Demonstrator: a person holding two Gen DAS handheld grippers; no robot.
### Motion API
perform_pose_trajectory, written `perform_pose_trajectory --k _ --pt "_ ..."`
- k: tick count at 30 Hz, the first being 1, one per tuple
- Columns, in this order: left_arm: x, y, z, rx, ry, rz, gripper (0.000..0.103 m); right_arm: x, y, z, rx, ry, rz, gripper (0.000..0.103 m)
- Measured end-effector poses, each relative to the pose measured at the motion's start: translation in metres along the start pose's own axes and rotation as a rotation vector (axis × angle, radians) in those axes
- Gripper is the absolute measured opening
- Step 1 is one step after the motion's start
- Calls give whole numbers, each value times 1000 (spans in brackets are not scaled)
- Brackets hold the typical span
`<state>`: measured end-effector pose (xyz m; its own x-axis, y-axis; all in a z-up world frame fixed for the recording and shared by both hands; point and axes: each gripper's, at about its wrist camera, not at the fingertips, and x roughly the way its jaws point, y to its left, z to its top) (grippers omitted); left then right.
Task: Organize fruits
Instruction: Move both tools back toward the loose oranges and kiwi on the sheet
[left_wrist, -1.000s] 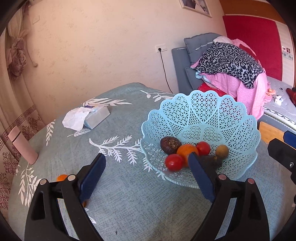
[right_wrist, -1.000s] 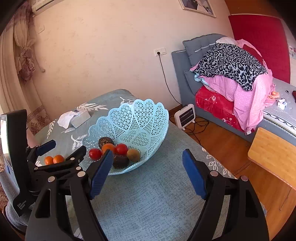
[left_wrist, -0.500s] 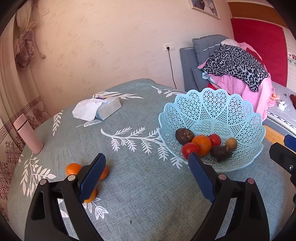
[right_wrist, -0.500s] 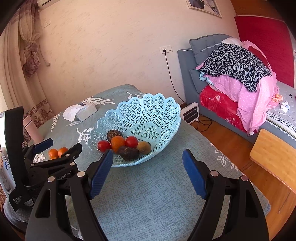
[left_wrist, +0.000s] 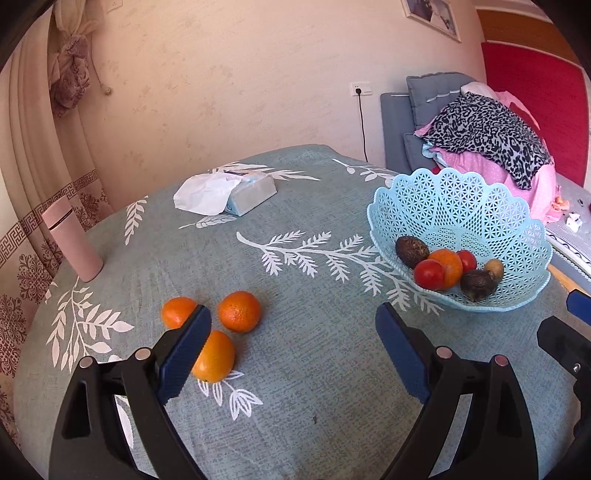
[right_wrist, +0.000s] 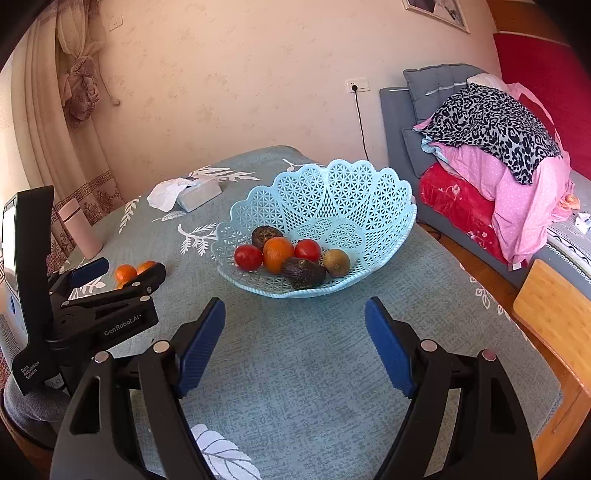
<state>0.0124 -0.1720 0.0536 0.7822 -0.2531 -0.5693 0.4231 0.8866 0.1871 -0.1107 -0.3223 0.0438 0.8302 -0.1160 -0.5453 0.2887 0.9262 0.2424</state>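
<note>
Three oranges lie loose on the tablecloth: one at the back left (left_wrist: 177, 312), one at the back right (left_wrist: 239, 311), one nearest (left_wrist: 216, 356). My left gripper (left_wrist: 291, 350) is open and empty, its left finger just in front of them. A light blue lattice basket (left_wrist: 461, 206) at the right holds an orange (left_wrist: 448, 262), two tomatoes, two dark fruits and a kiwi. In the right wrist view the basket (right_wrist: 332, 192) sits ahead of my open, empty right gripper (right_wrist: 295, 343), and the left gripper (right_wrist: 118, 273) is by the oranges (right_wrist: 125, 273).
A tissue box (left_wrist: 236, 192) lies at the table's far side. A pink bottle (left_wrist: 72, 240) stands at the far left edge. A sofa with piled clothes (left_wrist: 487, 136) stands beyond the table at the right. A wooden board (right_wrist: 554, 317) is right of the table.
The left gripper has swung left and pulled back from the basket toward the three oranges, which now show in full. The right gripper has drawn slightly back. Both stay open.
</note>
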Motion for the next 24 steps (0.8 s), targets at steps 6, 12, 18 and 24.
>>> perform_pose_trajectory --k 6,12,18,24 --pt "1 26 -8 -33 14 36 90 6 18 -5 -32 25 30 80" --pt "3 53 -11 -78 29 71 90 12 32 -9 -61 47 57 80" --pt "7 67 -13 -104 38 85 90 20 43 -10 -85 75 78 80" --pt "13 85 -14 -130 54 91 90 29 55 -9 -106 106 105 80"
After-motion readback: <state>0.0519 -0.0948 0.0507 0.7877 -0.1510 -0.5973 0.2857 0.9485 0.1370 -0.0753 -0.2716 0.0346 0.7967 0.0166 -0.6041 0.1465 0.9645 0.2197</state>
